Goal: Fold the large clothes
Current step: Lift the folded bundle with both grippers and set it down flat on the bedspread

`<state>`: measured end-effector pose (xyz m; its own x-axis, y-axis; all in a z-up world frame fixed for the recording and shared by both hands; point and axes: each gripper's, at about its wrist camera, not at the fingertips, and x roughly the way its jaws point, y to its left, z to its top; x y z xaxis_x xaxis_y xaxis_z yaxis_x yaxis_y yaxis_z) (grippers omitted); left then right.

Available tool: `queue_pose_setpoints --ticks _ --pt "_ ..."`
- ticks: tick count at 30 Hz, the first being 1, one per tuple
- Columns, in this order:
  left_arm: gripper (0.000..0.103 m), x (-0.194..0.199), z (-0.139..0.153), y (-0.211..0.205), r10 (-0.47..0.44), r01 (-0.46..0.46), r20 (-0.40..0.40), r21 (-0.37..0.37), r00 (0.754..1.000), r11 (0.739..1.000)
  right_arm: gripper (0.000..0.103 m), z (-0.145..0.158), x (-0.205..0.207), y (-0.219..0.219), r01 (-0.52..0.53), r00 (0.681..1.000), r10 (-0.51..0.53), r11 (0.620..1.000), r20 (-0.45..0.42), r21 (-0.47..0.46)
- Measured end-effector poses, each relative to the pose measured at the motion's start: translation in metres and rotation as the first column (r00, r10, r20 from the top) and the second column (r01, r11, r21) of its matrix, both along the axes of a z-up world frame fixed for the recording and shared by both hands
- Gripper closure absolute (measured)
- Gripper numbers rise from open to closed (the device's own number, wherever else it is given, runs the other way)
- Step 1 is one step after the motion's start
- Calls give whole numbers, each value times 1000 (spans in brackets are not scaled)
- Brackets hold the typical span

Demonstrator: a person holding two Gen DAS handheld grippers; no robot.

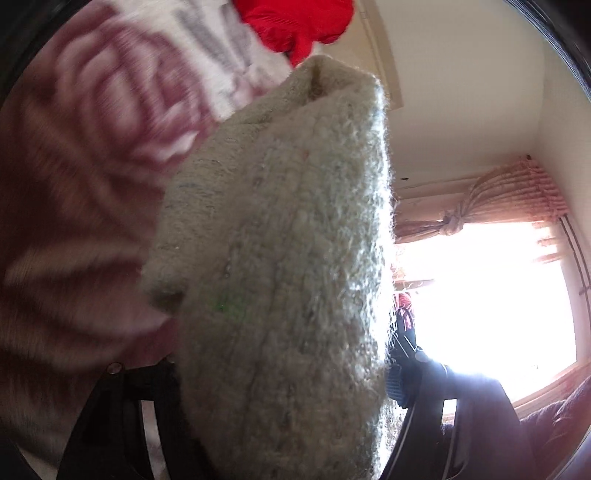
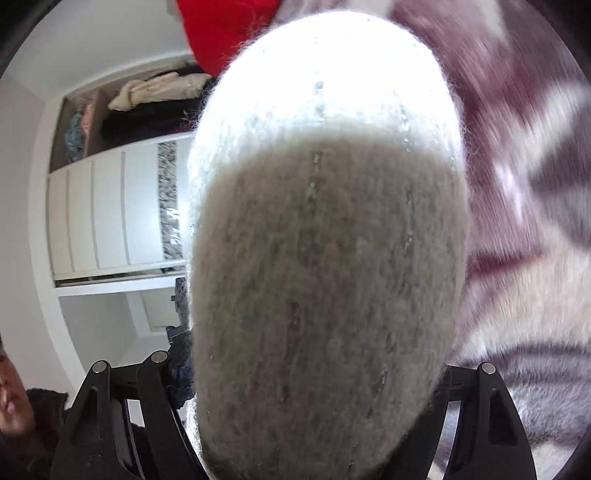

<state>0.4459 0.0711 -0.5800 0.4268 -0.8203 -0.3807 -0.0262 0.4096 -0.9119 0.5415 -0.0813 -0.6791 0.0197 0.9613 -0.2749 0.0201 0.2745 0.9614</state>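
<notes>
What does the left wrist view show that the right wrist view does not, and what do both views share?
Only the left wrist view shows a bright window with a knotted pink curtain above it.

Only the right wrist view shows a white wardrobe with clothes piled on its open shelf, and part of a person's face at the edge.

Both views show the fuzzy cream knit garment rising from between the jaws and filling the middle of the picture, a red garment at the top, and a blurred maroon-and-white patterned blanket beneath.
</notes>
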Motion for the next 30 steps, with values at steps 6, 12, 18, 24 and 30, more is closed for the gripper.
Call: queue_pose_setpoints --ticks 6,12,18,24,30 --pt "34 93 25 -28 -43 42 79 24 996 999 21 41 69 -38 60 994 -60 998 90 12" --pt "34 197 1 -29 -95 93 112 25 989 995 21 51 191 -83 133 978 -132 991 164 7" --pt "34 256 -77 -44 -206 207 -29 96 978 974 21 1 298 -144 223 968 -216 974 128 -43" --pt "26 236 -91 -50 -246 256 -96 111 964 960 21 -36 346 -210 219 974 -207 963 86 -159" --pt "26 191 -44 -45 -137 149 -58 401 989 904 11 23 342 -233 214 975 -133 769 177 -602"
